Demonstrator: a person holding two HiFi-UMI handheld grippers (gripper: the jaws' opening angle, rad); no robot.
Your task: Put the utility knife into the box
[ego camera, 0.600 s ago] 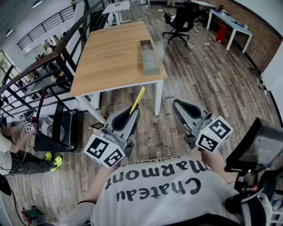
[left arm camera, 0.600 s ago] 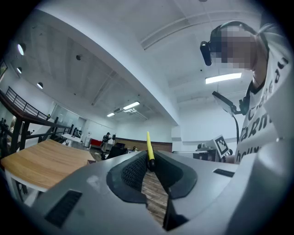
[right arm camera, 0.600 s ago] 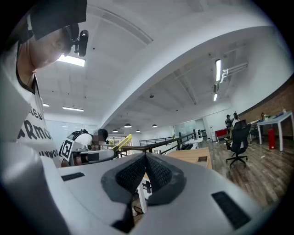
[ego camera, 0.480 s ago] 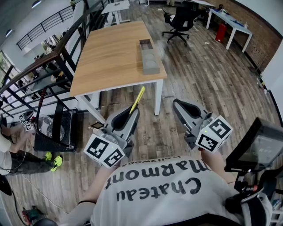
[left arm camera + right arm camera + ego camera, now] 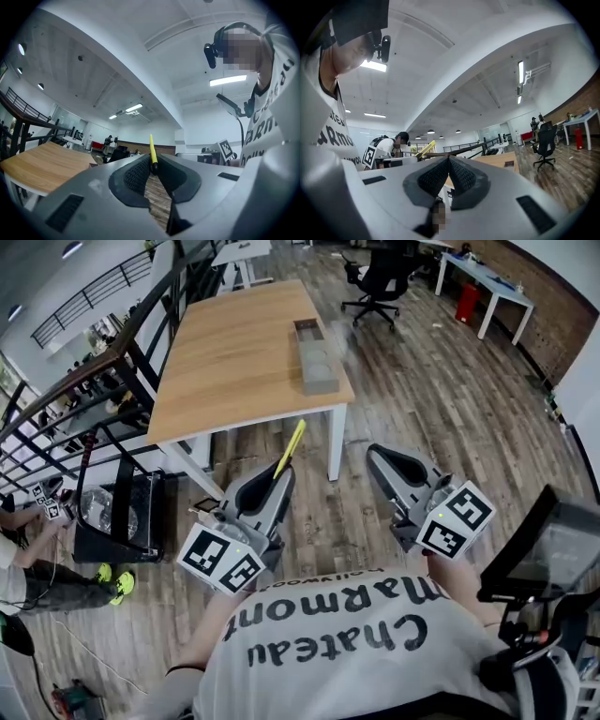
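We carry the utility knife (image 5: 291, 448) pinched in L gripper (image 5: 286, 472); R gripper (image 5: 372, 456) pressed together, empty. Next: walk to table (image 5: 234, 352), reach box (image 5: 321, 385) at its right edge.

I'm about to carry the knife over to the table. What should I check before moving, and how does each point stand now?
1. Utility knife clamped in the left gripper: ok.
2. Blade retracted: cannot tell.
3. Right gripper empty, jaws together: ok.
4. Box in sight on the table, by its right edge: ok.
5. Room in the box for the knife: cannot tell from here.
6. Knife above the box: not ok; both grippers are over the floor, short of the table.
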